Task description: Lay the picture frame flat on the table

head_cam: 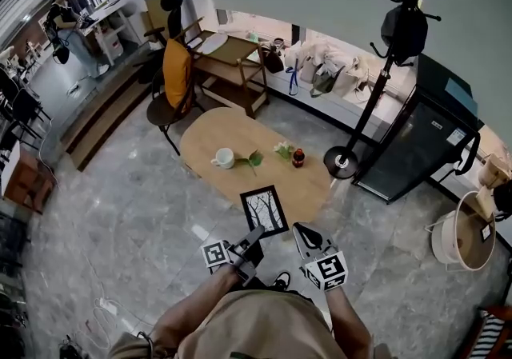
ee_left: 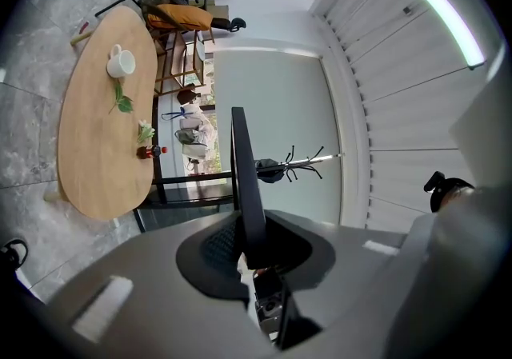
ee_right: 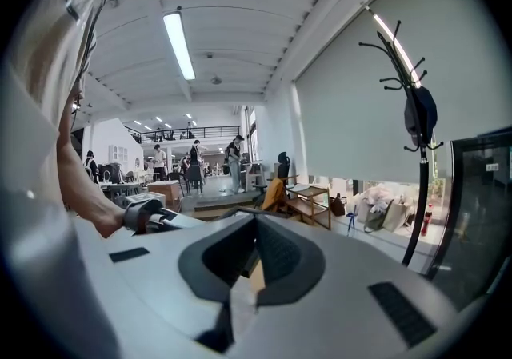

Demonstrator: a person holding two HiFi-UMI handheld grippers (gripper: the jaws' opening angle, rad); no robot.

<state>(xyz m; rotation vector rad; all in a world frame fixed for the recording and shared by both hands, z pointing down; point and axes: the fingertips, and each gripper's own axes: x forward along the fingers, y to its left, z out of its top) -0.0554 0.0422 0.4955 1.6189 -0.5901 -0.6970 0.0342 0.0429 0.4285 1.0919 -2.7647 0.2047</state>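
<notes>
My left gripper (head_cam: 253, 237) is pinching the picture frame (head_cam: 265, 210) by its near lower corner, fingers clamped on the thin black rim. In the left gripper view the picture frame (ee_left: 242, 173) is showing edge-on, a narrow dark slat rising out of the fingers. It's hanging over the near end of the bench (head_cam: 216, 129), face tilted up at me; can't tell if it's touching the wood. I'm probably gripping the corner so the flat back can go down without trapping my fingers.

My right gripper (head_cam: 304, 232) is hovering just beside the frame, fingers pressed together, holding nothing. I'm guessing it's the spare.

Frame: rectangular, rigid, black border, white print of bare trees. Bench: oval, smooth pale wood. The mug (head_cam: 225, 158), leaf (head_cam: 253, 159) and small bottle (head_cam: 298, 157) are sitting well apart from it.
</notes>
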